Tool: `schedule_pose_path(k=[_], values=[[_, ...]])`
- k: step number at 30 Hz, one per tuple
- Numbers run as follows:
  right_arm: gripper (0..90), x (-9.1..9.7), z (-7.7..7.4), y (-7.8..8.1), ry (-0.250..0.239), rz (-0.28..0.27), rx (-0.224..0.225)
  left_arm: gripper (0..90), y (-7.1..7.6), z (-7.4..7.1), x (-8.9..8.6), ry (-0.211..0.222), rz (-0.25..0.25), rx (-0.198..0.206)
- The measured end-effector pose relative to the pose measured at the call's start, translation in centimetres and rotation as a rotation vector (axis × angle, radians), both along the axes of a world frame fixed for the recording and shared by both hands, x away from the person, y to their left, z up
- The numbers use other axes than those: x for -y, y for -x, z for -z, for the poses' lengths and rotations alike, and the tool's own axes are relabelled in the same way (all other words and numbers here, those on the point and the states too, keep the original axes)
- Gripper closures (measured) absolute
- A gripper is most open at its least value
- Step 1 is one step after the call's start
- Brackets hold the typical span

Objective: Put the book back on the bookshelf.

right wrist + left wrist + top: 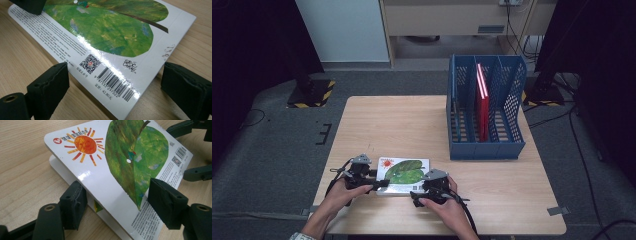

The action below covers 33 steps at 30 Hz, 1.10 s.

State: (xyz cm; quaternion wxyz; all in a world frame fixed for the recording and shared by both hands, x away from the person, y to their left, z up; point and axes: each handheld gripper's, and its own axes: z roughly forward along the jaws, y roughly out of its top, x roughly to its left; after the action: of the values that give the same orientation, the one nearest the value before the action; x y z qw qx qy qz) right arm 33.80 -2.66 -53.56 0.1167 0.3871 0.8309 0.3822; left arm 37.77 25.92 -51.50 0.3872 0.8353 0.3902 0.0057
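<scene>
A picture book (pixel 404 172) with a green leaf and an orange sun on its white cover lies near the table's front edge. In the left gripper view its cover (pixel 130 162) is tilted up off the pages beneath. My left gripper (pixel 379 181) is at the book's left edge. Its jaws (pixel 120 200) straddle the raised cover, one below and one above, with a gap, so it is open. My right gripper (pixel 418 192) is at the front right corner by the barcode. It (pixel 116 82) is open, a jaw on each side of the corner (pixel 125 95).
A blue three-slot file holder (pixel 486 107) stands at the table's back right with a red book (pixel 482 100) upright in its middle slot. The wooden table (pixel 402 125) is bare between the holder and the picture book. Grey carpet surrounds the table.
</scene>
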Motion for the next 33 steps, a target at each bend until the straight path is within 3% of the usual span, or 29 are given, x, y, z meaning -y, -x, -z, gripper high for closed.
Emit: schedule_pose_path(k=[8,21,27,33], values=[[7.1,-0.20,0.09,0.07,0.018,-0.002,0.014,36.1,0.09,-0.17,-0.09,-0.008,0.000,0.003],[3.2,-0.07,0.04,-0.32,0.003,-0.003,-0.011,38.9,0.26,-0.54,-0.10,0.003,0.007,0.023],[4.0,0.54,-0.28,-0.65,-0.039,0.020,-0.041,41.4,0.43,-0.62,0.20,-0.015,0.024,0.054],[3.0,0.67,-0.22,-0.81,-0.033,0.017,-0.037,44.3,0.49,-0.48,0.17,-0.038,0.019,0.066]])
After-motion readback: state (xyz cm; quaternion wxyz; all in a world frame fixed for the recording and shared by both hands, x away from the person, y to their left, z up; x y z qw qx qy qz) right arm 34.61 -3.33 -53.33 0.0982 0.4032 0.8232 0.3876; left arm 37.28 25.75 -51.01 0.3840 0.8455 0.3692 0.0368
